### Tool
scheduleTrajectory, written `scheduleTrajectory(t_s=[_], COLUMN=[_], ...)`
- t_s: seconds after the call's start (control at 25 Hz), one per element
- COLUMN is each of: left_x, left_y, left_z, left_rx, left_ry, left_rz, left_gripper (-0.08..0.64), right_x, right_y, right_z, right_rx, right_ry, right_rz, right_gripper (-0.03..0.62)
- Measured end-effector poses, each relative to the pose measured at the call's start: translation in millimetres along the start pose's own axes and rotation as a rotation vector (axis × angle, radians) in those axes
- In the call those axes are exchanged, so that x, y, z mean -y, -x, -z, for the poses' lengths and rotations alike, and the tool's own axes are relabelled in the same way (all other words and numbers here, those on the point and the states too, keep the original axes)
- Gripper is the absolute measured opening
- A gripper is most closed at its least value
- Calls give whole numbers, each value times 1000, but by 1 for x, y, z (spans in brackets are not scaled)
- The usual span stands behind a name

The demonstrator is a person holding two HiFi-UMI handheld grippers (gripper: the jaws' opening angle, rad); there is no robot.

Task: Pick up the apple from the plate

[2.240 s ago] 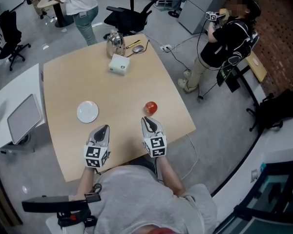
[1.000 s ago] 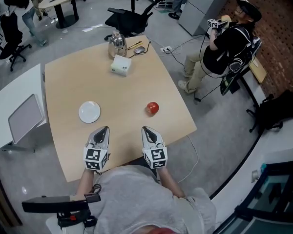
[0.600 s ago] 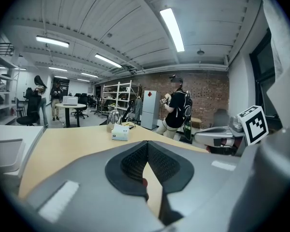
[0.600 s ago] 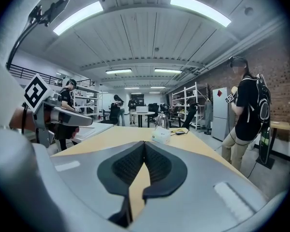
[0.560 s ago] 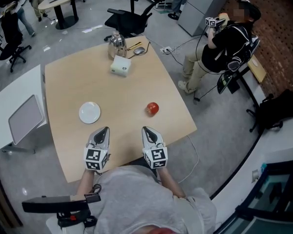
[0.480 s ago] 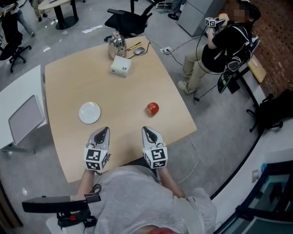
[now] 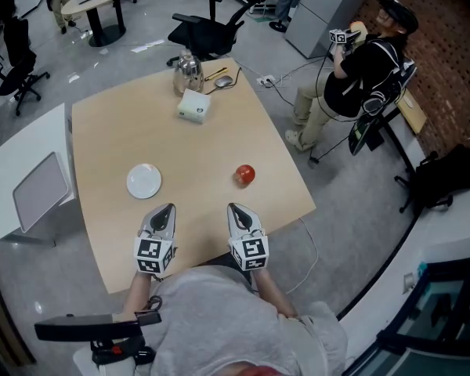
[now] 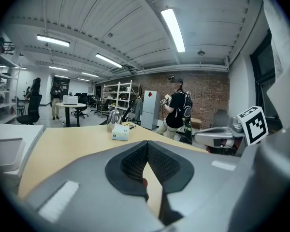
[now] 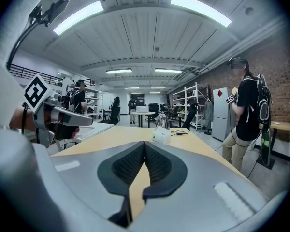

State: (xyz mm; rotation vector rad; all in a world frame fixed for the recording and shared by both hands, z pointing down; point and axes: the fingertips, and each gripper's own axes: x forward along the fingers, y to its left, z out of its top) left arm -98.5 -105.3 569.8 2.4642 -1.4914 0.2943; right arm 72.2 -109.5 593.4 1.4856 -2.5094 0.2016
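A red apple (image 7: 244, 174) lies on the bare wooden table (image 7: 211, 139), right of the middle. The white plate (image 7: 143, 181) sits empty well to its left. Near the table's front edge my left gripper (image 7: 168, 207) is shut, just below and right of the plate. Beside it my right gripper (image 7: 233, 207) is also shut, a short way in front of the apple and not touching it. In the left gripper view the left gripper (image 8: 147, 144) has its pads together at the tip. The right gripper view shows my right gripper (image 9: 144, 143) closed the same way, with nothing held.
A white box (image 7: 192, 104), a metal kettle (image 7: 186, 70) and small desk items (image 7: 221, 77) stand at the table's far edge. A white side table (image 7: 31, 171) is at the left. A person (image 7: 360, 65) stands beyond the right edge, and an office chair (image 7: 211, 26) is behind the table.
Both grippers, the apple and the plate have kept their places. A person who stood at the table's far left corner has walked off toward the top left.
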Motion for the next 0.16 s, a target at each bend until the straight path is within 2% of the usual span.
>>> scheduleTrajectory(t_s=[0.16], left_x=[-4], left_y=[0], left_z=[1], left_rx=[5], left_ry=[-9], left_rz=[-6], left_gripper=[20], right_x=[-2], right_y=[-2], right_z=[-2], right_rx=[1], right_ry=[0], right_rz=[0], right_gripper=[6])
